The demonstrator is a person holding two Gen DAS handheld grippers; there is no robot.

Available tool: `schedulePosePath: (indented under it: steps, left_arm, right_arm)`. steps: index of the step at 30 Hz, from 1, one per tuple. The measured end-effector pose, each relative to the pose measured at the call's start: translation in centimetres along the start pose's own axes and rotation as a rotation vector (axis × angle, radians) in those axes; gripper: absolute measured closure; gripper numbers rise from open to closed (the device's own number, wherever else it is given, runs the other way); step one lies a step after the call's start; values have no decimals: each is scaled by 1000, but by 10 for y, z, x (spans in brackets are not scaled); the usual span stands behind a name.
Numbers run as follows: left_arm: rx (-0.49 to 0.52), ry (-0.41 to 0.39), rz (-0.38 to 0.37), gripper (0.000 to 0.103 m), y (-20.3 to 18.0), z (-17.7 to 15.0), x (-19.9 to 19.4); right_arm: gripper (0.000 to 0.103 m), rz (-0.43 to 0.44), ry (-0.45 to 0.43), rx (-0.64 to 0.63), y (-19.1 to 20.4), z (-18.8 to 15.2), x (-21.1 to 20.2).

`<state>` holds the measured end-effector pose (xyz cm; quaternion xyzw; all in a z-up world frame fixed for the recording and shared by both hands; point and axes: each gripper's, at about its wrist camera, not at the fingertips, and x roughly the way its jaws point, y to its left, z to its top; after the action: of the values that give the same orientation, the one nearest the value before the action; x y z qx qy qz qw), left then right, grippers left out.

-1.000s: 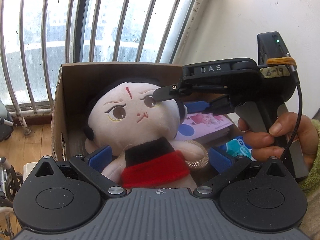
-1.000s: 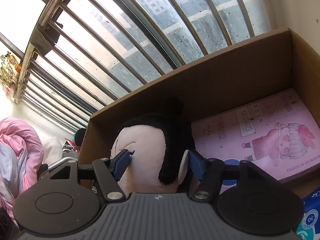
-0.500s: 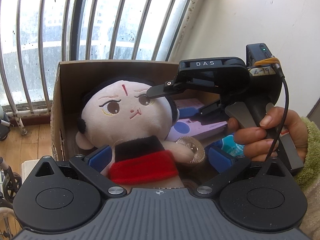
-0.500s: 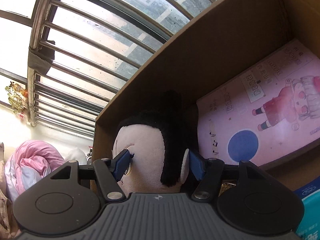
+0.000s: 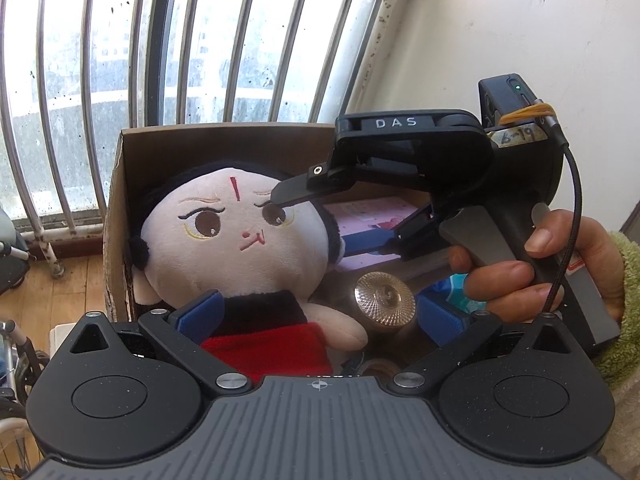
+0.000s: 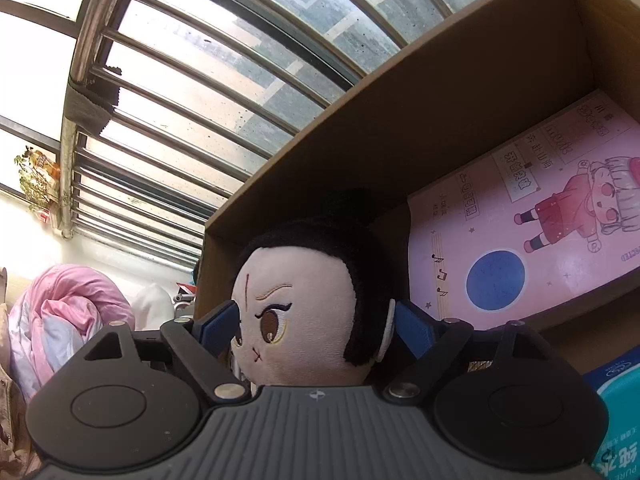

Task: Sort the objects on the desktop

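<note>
The plush doll (image 5: 236, 248) now sits inside the cardboard box (image 5: 120, 208), leaning against its left wall, with the pink booklet (image 6: 520, 240) lying behind it to the right. The right gripper (image 6: 316, 320) has just been opening its jaws. The doll's head is between them, but the blue pads stand a little off on each side: the left pad is just beside the forehead and the right pad is just beside the ear. From this close view I cannot be fully sure that the right pad is free of the ear, but the head looks round and not pressed.

So the step in hand seems to be the release of the doll into the box. The doll seems to be placed, and the grip on it is let go.

The left gripper (image 5: 316, 314) hangs with its jaws wide and holds nothing. Between its pads lie the doll's red and black body and one arm, and near the right pad there is a round gold metal piece (image 5: 382, 300).

The next move probably calls for drawing the right gripper straight back, so the pads do not catch the black hair and pull the doll over. After that, another object can be taken.
</note>
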<state>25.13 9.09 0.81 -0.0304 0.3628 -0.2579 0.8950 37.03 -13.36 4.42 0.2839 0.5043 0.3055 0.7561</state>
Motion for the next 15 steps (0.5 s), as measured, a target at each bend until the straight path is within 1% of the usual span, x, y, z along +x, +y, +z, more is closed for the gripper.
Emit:
schedulePosePath:
  steps: [3,5,8,11,15]
  left_arm:
    - [35,-28,15,0,-11,-3,-10]
    - [73,-55,40,0,-21,-4,-19]
    - [109,-100,62,0,-34,-7,-37]
    - [118,-142,62,0,-46,-13,-56]
    - [142,-189,71,0,-64,-24,-79]
  right_arm:
    - [7,10,-69,-55,12,-8,-34]
    - [5,9,-125,-113,23,-18,-64]
    - [0,-11,-214,-216,39,-39,-107]
    - [0,-68,-281,-332,54,-66,-141]
    - [0,-195,-345,-480,65,-110,-171]
